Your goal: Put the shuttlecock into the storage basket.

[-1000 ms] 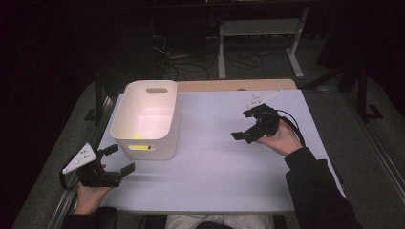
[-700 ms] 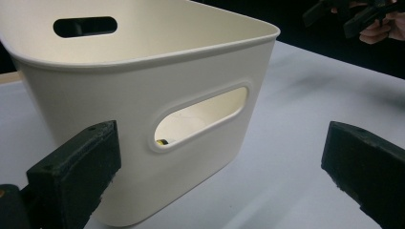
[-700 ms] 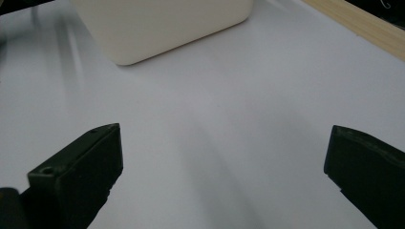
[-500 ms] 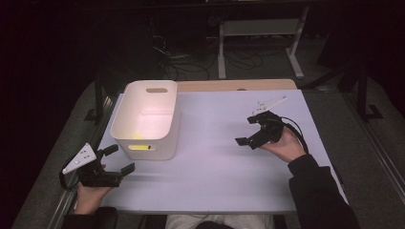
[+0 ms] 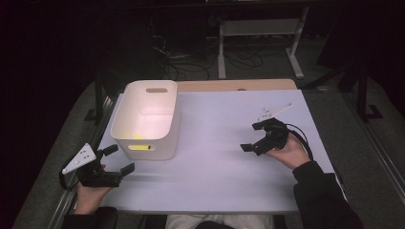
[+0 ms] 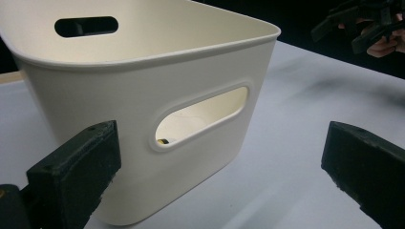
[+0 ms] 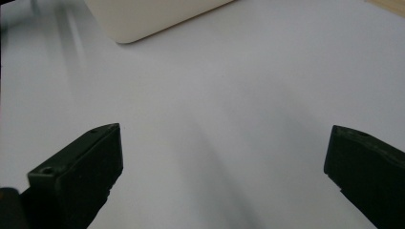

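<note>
Item 1: white plastic bin [image 5: 147,120], rounded corners, 1 oval handle slot in each short wall, standing upright in the left-centre of the high view on the pale counter [image 5: 224,138]; in the left gripper view the bin [image 6: 143,95] takes up the upper left and centre of the frame, and in the right gripper view 1 corner of it [image 7: 143,19] sits at the top edge. Item 2: a yellow object [image 5: 138,137] on the bin floor near the front wall, also glimpsed through the near handle slot [image 6: 165,141]; too small to tell what it is. Item 3: left gripper [image 5: 114,160], lower left of the high view, held in a hand [image 5: 88,195] at the counter's near edge, just beside the bin's front wall without touching it; its 2 fingers [image 6: 76,176] are spread wide and pinch nothing, the bin showing between them. Item 4: right gripper [image 5: 255,136], right of centre in the high view, held in a hand [image 5: 289,152] with a dark sleeve, well apart from the bin; its 2 fingers [image 7: 81,176] are spread wide with bare counter [image 7: 224,119] between them. Item 5: metal stand [image 5: 260,40] and loose cables on the dark floor, top of the high view, beyond the counter.
</note>
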The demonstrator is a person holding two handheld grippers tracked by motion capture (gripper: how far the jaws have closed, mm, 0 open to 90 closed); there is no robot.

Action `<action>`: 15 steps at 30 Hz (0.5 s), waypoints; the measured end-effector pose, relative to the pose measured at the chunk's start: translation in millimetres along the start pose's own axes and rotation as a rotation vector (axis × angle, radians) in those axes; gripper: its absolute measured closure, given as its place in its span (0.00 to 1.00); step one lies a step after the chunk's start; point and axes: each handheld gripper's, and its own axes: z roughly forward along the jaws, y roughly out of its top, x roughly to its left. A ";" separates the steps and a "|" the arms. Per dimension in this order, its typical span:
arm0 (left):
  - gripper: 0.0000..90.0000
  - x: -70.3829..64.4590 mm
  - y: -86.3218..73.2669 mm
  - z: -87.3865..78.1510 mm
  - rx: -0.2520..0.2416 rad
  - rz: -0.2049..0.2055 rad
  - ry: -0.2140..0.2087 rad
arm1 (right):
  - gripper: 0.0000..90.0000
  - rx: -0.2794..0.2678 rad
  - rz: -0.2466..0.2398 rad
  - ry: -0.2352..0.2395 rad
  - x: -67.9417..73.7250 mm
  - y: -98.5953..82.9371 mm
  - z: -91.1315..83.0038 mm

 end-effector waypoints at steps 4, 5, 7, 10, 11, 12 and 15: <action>0.00 -0.1 -0.1 0.0 0.001 0.000 0.000 | 0.00 -0.005 0.008 0.000 1.1 -6.2 -4.0; 0.00 -0.1 0.0 -0.1 0.001 0.000 0.000 | 0.00 -0.008 0.009 -0.001 1.3 -7.6 -4.7; 0.00 -0.1 0.0 -0.2 0.000 0.000 0.001 | 0.00 -0.009 0.013 0.001 2.0 -10.5 -6.1; 0.00 -0.2 -0.1 -0.2 0.000 -0.002 0.001 | 0.00 -0.013 0.022 0.001 2.4 -15.5 -9.0; 0.00 -0.2 -0.1 -0.2 0.001 -0.002 0.001 | 0.00 -0.014 0.023 -0.002 2.4 -17.3 -10.0; 0.00 -0.2 -0.1 -0.2 0.000 -0.002 0.001 | 0.00 -0.018 0.027 0.000 2.3 -19.0 -11.1; 0.00 -0.2 -0.1 -0.1 0.001 -0.002 0.002 | 0.00 -0.025 0.036 -0.003 2.1 -24.9 -14.1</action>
